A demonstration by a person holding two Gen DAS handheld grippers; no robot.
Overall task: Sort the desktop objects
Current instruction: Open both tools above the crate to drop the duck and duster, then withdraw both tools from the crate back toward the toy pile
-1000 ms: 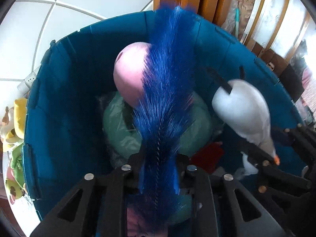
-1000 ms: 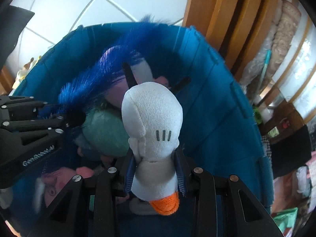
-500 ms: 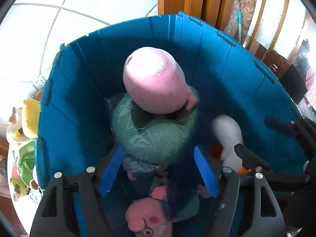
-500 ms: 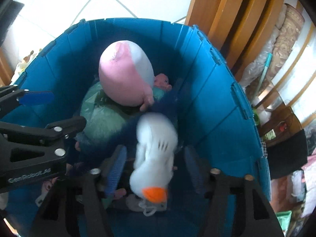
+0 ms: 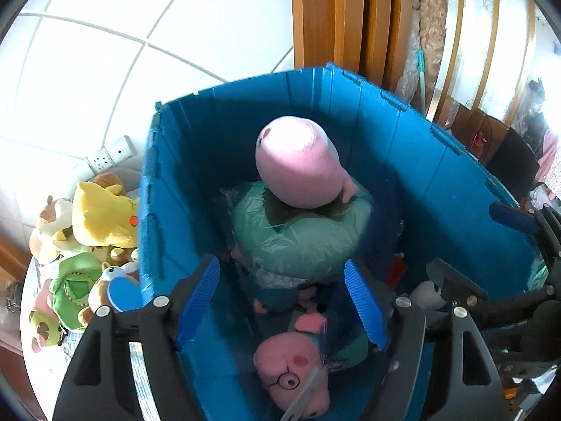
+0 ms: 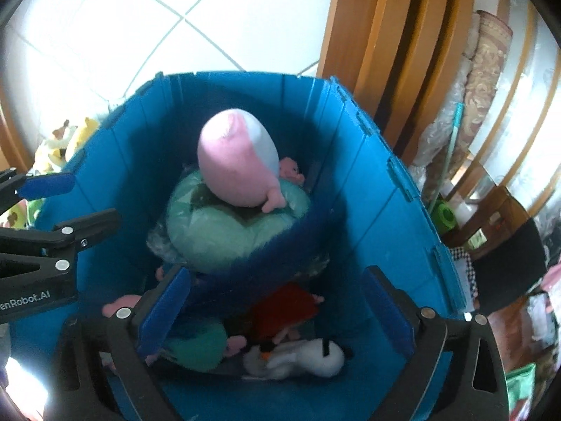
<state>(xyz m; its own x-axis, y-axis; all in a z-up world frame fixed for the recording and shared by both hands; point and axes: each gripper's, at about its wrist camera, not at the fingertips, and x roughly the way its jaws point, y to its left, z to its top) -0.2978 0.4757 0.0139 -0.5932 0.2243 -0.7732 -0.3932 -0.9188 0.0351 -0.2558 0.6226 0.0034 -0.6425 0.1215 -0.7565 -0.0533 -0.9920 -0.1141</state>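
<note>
1. While both grippers hang above the deep blue plastic bin (image 5: pixel 196 189), neither grips anything: the left gripper (image 5: pixel 280 301) has its blue-padded fingers (image 5: pixel 198 301) spread wide apart with only the bin's contents showing between them.
2. Likewise the right gripper (image 6: pixel 277 312) is spread, its blue pads (image 6: pixel 163 312) well apart and bare.
3. Inside the bin, a pink egg-shaped plush (image 5: pixel 298 165) rests on top of a mint-green round cushion wrapped in clear plastic (image 5: pixel 298 235).
4. Below the cushion, near the bin's floor, a long fluffy dark-blue feather duster (image 6: pixel 273 263) lies slanted across the toys; it looks blurred in the right wrist view.
5. Just under the duster sits a red soft toy (image 6: pixel 284 310), and beside it a small teal plush (image 6: pixel 196 347).
6. On the floor of the bin, nearest the right gripper, a white plush bird with an orange beak (image 6: pixel 298 358) lies on its side.
7. Seen from the left wrist, a pink pig plush with round glasses (image 5: pixel 291 368) lies face-up at the near end of the bin, between the left fingers.
8. Outside the bin, against its left wall, a heap of yellow and green plush animals (image 5: pixel 87 245) sits on the white tiled floor (image 5: pixel 105 70).
9. Wooden door frames (image 6: pixel 385 52) stand behind the bin.
</note>
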